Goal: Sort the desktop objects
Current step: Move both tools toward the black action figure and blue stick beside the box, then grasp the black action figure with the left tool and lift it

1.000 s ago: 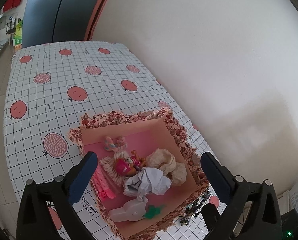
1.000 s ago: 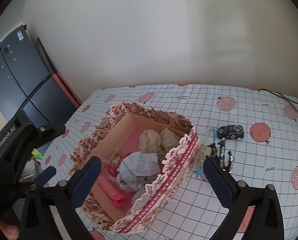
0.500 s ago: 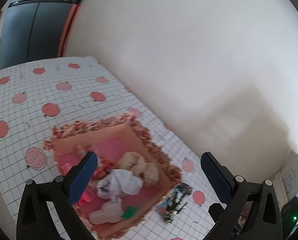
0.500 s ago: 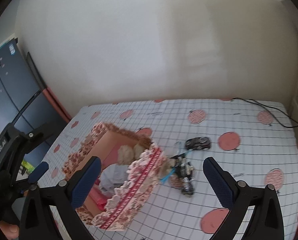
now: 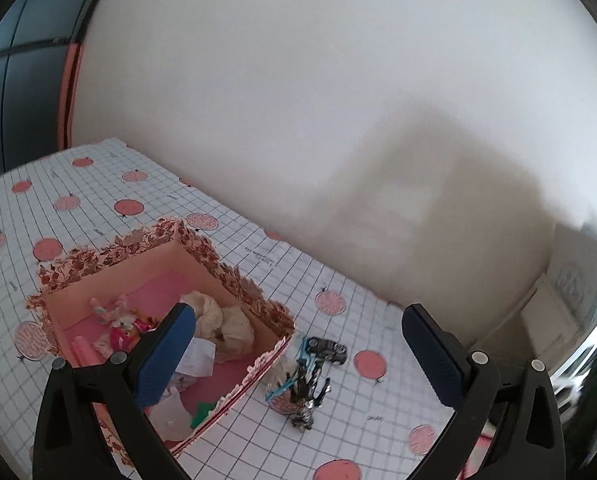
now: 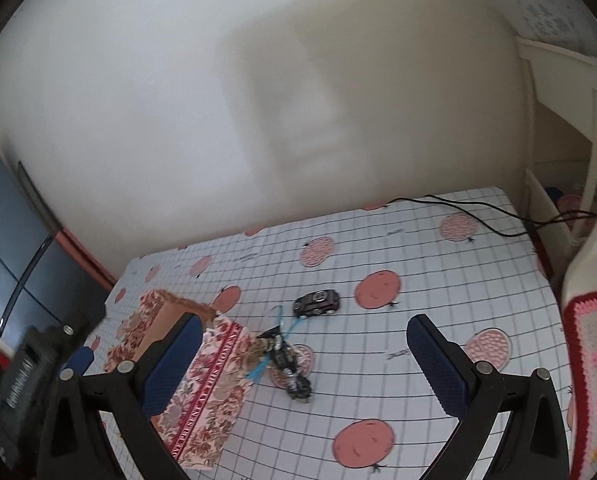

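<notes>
Floral-print box (image 5: 234,280), pink inside, sits on the gridded surface (image 5: 378,420); it holds crumpled paper (image 5: 196,354), beige wads and a small doll. Just beside it: black toy car (image 6: 317,302) and a toy motorcycle (image 6: 288,362), probably. Box lettering blurred, unreadable. Left hand-held gripper (image 5: 298,356) and right hand-held gripper (image 6: 302,364): both spread wide, holding nothing.
</notes>
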{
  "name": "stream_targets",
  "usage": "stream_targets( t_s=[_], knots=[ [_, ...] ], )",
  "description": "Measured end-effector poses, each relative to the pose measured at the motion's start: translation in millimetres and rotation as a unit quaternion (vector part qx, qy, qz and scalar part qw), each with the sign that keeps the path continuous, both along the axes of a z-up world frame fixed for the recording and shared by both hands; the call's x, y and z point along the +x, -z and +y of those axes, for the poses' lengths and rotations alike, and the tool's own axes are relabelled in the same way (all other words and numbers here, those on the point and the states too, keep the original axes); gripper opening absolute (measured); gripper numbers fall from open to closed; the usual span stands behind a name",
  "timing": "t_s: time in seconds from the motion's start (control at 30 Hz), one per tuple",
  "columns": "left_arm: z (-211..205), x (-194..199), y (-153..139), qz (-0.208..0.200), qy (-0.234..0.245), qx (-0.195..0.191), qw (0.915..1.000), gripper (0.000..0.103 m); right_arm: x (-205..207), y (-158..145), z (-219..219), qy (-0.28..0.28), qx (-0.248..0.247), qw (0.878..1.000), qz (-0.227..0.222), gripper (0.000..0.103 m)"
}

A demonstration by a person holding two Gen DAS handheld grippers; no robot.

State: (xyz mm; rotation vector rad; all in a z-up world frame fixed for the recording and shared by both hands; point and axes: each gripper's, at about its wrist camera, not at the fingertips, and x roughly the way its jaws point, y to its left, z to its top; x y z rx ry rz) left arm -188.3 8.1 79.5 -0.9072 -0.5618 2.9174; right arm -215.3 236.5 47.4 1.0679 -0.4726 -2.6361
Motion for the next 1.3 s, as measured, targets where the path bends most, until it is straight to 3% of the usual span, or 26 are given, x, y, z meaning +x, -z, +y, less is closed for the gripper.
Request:
stream_targets(
  t_s=[0.2,0.47,1.13,1.3],
  knots=[
    [29.4,-3.9,6.6,-0.004,0.040,-0.013,0.9991,0.103,-6.1,13.7,18.0,0.022,0.020,0.999,-0.018,0.103],
    [51.5,-20.6,47.4,-0.078,0.069,-0.014,0.9945,0.103,-26.7,63.3,33.3,0.039,0.014,0.995,-0.093,0.103],
    [83.7,-40.1,125.6,-0.178,0.105,-0.047,0.9773,0.102,-35.8,101.4,48.8,0.056,0.002,0.989,-0.135,0.103],
    [89.0,-42.5,143.2,-0.198,0.110,-0.059,0.9723,0.098,-36.8,111.1,45.5,0.051,0.000,0.988,-0.147,0.103]
  ],
)
